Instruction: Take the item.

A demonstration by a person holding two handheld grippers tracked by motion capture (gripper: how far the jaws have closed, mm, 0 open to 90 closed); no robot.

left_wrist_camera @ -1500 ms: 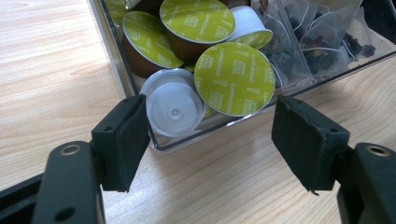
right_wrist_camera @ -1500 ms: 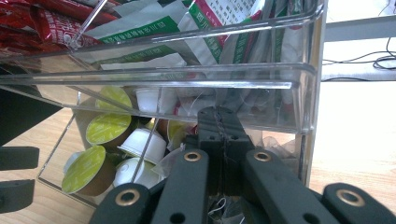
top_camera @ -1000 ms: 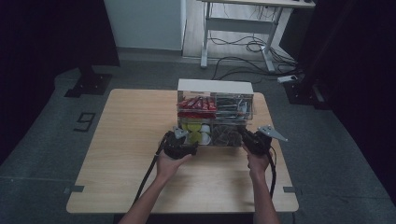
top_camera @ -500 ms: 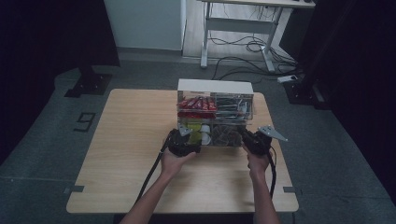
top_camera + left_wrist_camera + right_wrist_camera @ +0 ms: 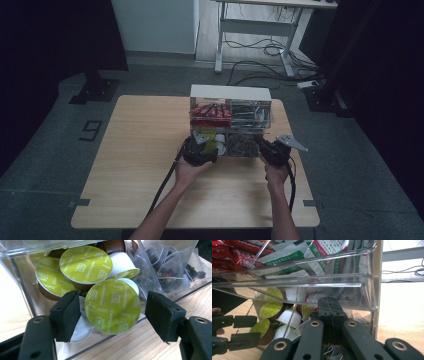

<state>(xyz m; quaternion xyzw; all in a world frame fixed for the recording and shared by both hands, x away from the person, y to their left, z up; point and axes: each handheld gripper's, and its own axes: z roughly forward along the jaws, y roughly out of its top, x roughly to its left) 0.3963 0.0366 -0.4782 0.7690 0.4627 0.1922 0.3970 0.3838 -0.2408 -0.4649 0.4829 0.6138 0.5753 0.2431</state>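
Left gripper (image 5: 112,315): jaws spread wide, one on each side of a green-lidded coffee capsule (image 5: 112,306) at the front of the lower left compartment; neither pad touches the capsule – a gap shows on both sides.
Right gripper (image 5: 329,312): jaws pressed together at the lower right compartment; whether a thread or a bag is pinched between them I cannot tell.
Hands: in the high view the left hand (image 5: 189,170) and the right hand (image 5: 274,175) each grip a tool at the front face of the organiser.
Capsules: a heap of green-lidded and white capsules (image 5: 85,265), lids tilted at various angles, lettering "CAPPUCCINO" legible.
Tea bags (image 5: 170,270): translucent sachets with dark contents, in the compartment just beside the capsules, behind a clear divider.
Organiser (image 5: 230,120): clear plastic box with upper and lower tiers – red packets (image 5: 210,111) upper left, green-and-white sachets (image 5: 294,257) in the upper tier above the right gripper.
Table (image 5: 135,150): light wood; organiser stands toward the far middle.
Surroundings: grey floor, white desk frame (image 5: 260,30) with cables beyond the table.
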